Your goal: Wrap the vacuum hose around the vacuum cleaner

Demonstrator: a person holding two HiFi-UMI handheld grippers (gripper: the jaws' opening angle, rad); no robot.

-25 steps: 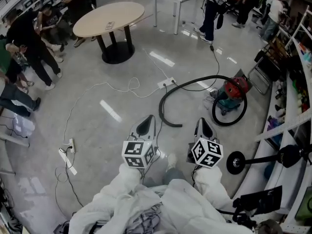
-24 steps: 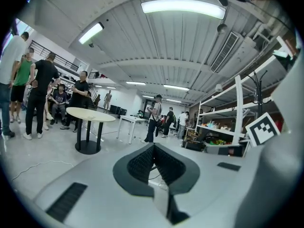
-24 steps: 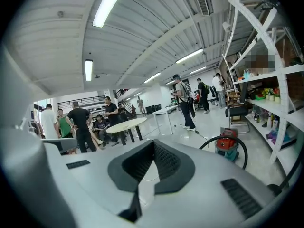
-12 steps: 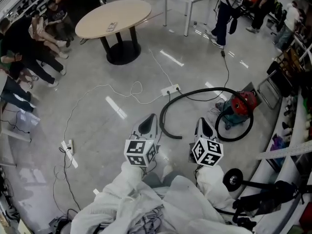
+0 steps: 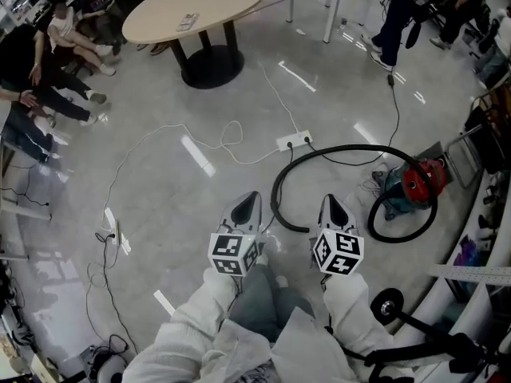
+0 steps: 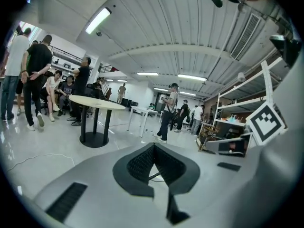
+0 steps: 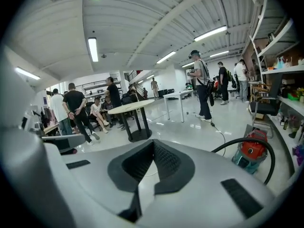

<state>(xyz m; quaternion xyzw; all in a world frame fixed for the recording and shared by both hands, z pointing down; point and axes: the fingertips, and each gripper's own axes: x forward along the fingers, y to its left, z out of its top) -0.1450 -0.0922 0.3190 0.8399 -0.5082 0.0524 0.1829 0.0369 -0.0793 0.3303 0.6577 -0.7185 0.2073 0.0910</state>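
The red and teal vacuum cleaner (image 5: 415, 186) stands on the floor at the right, also seen in the right gripper view (image 7: 251, 152). Its black hose (image 5: 335, 148) arcs left from it in a wide loop, and its free end lies on the floor between my two grippers. A second loop of hose (image 5: 399, 234) lies in front of the vacuum. My left gripper (image 5: 249, 198) hangs just left of the hose end, shut and holding nothing (image 6: 154, 145). My right gripper (image 5: 330, 201) is just right of it, also shut and holding nothing (image 7: 153, 141).
A white power strip (image 5: 294, 141) with a trailing white cable lies beyond the hose. Another strip (image 5: 112, 230) lies at the left. A round table (image 5: 196, 6) stands further off, with people (image 5: 48, 94) seated and standing at the left. A black wheeled stand (image 5: 389, 302) and shelving line the right.
Both grippers have come forward and lower toward the hose. The hose end and the vacuum cleaner now lie closer to them. Both stay shut.
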